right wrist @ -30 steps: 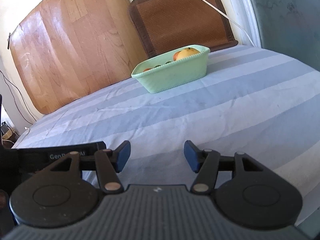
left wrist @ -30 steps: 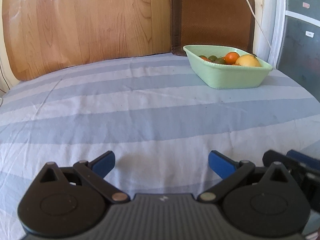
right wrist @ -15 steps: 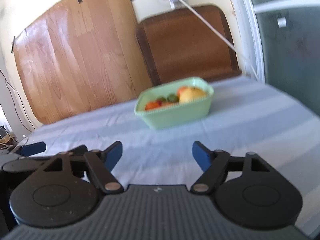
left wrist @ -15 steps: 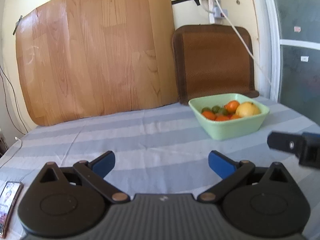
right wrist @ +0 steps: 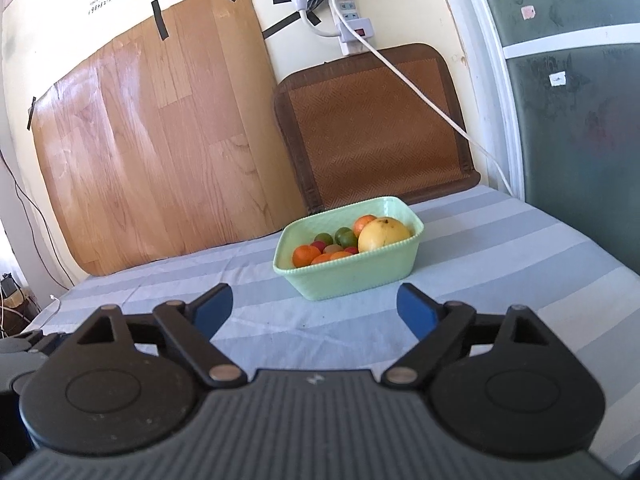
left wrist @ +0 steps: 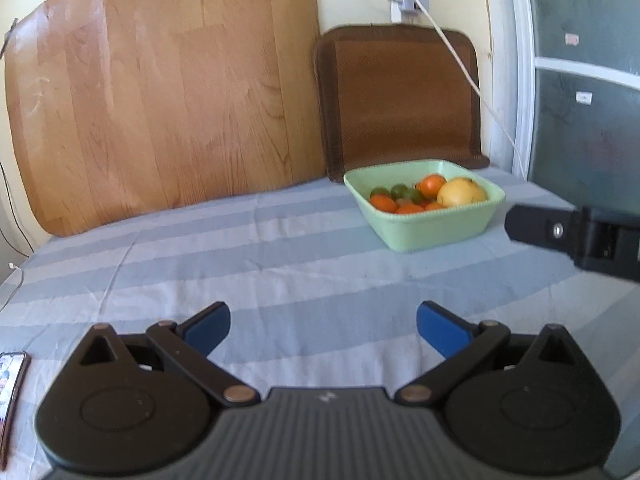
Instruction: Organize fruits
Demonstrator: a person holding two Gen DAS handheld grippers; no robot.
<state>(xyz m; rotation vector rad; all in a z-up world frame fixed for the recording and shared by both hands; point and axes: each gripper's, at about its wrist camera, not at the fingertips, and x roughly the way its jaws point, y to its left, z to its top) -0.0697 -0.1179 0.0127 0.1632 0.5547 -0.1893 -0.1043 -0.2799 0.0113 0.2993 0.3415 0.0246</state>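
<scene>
A pale green bowl (left wrist: 436,226) sits at the back right of the striped table; it also shows in the right wrist view (right wrist: 360,272). It holds a big yellow fruit (right wrist: 383,234), small oranges (right wrist: 303,255) and green fruits (right wrist: 345,236). My left gripper (left wrist: 323,330) is open and empty, well short of the bowl and to its left. My right gripper (right wrist: 315,307) is open and empty, just in front of the bowl. The right gripper's body (left wrist: 576,236) shows at the right edge of the left wrist view.
A blue and white striped cloth (left wrist: 260,264) covers the table. A wooden board (right wrist: 160,152) and a brown mat (right wrist: 376,128) lean on the back wall. A white cable (right wrist: 432,100) hangs from a power strip. A phone (left wrist: 12,384) lies at the left edge.
Both grippers have risen and tilted up, so the wall and the inside of the bowl show more. Both stayed open and empty. The right gripper has drawn nearer the bowl.
</scene>
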